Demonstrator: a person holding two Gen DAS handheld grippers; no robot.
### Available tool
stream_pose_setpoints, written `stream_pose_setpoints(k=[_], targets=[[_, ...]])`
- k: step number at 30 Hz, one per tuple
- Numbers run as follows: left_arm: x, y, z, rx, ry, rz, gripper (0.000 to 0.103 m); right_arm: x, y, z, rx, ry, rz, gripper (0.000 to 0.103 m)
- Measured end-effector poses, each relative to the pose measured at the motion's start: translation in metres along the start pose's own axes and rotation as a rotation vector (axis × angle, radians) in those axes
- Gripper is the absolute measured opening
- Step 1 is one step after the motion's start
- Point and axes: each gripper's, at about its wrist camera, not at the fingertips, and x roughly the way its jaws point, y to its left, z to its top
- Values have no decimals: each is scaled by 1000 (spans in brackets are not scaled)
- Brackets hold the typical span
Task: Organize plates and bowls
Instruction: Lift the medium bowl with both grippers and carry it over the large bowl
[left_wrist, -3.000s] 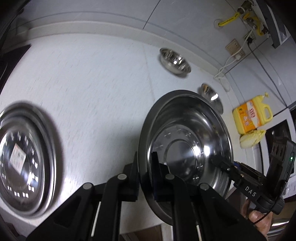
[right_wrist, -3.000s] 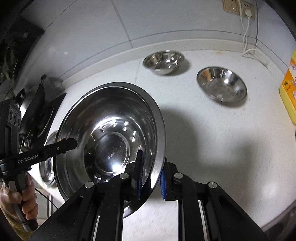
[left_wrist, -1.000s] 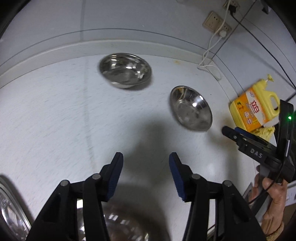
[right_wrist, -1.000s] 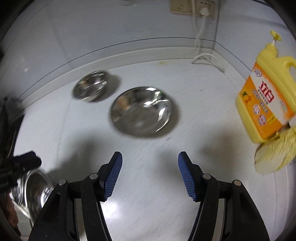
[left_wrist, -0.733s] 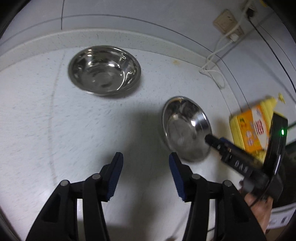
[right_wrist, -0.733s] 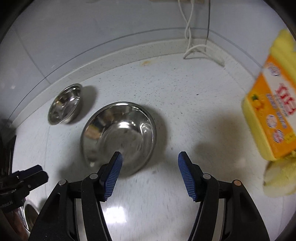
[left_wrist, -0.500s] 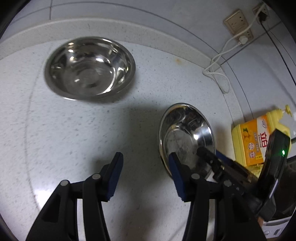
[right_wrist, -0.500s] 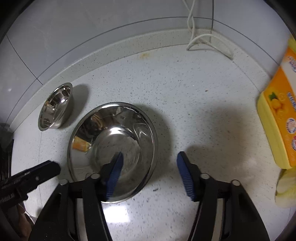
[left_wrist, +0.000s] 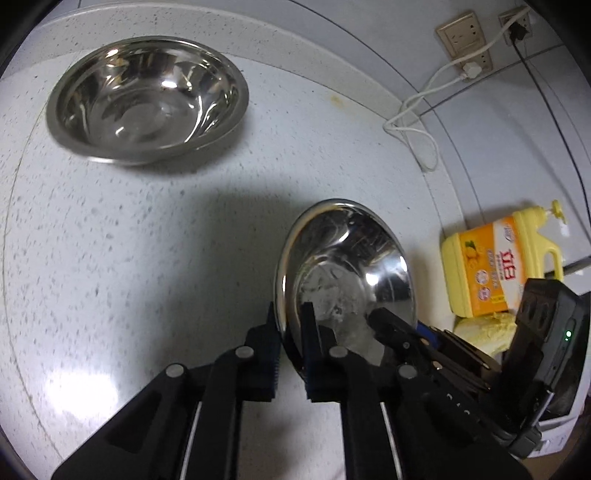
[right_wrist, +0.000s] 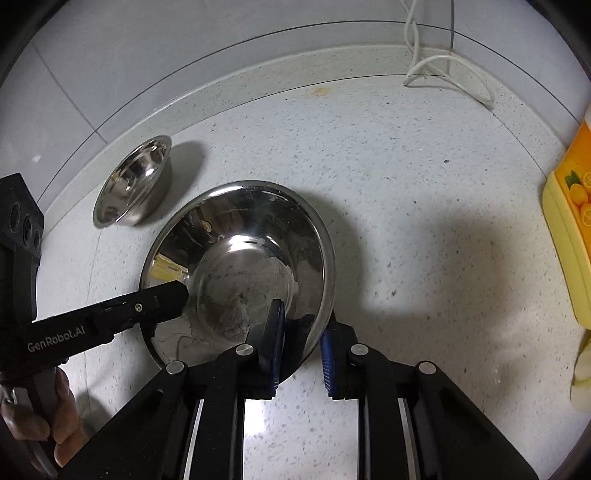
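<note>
A shallow steel plate (left_wrist: 347, 273) sits on the white speckled counter; it also shows in the right wrist view (right_wrist: 243, 266). My left gripper (left_wrist: 290, 332) is shut on its left rim. My right gripper (right_wrist: 301, 336) straddles the near right rim, one finger inside, one outside, with a gap left at the outer pad. A deeper steel bowl (left_wrist: 147, 99) stands at the back left, apart from both grippers; it also shows in the right wrist view (right_wrist: 135, 181).
A yellow detergent bottle (left_wrist: 502, 266) and a pale sponge (left_wrist: 484, 328) stand to the right; the bottle edge also shows in the right wrist view (right_wrist: 569, 236). A white cable (left_wrist: 417, 122) lies at the back wall under the sockets (left_wrist: 465, 37).
Both grippers let go of the large plate, moved right to the smaller plate and came down on its rim. The left gripper closed on it; the right gripper narrowed around it.
</note>
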Motion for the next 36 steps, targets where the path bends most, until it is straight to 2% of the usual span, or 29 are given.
stream_pose_setpoints(k=[11, 16, 25, 36], targets=[[-40, -6, -57, 40, 40, -73, 9, -46, 17, -45, -41, -15, 8, 17], [-50, -4, -75, 73, 42, -61, 9, -59, 23, -67, -47, -10, 7, 17], [-61, 5, -62, 83, -2, -55, 9, -60, 36, -68, -45, -30, 25, 17], [-73, -16, -27, 134, -63, -52, 9, -65, 37, -36, -14, -90, 46, 17]])
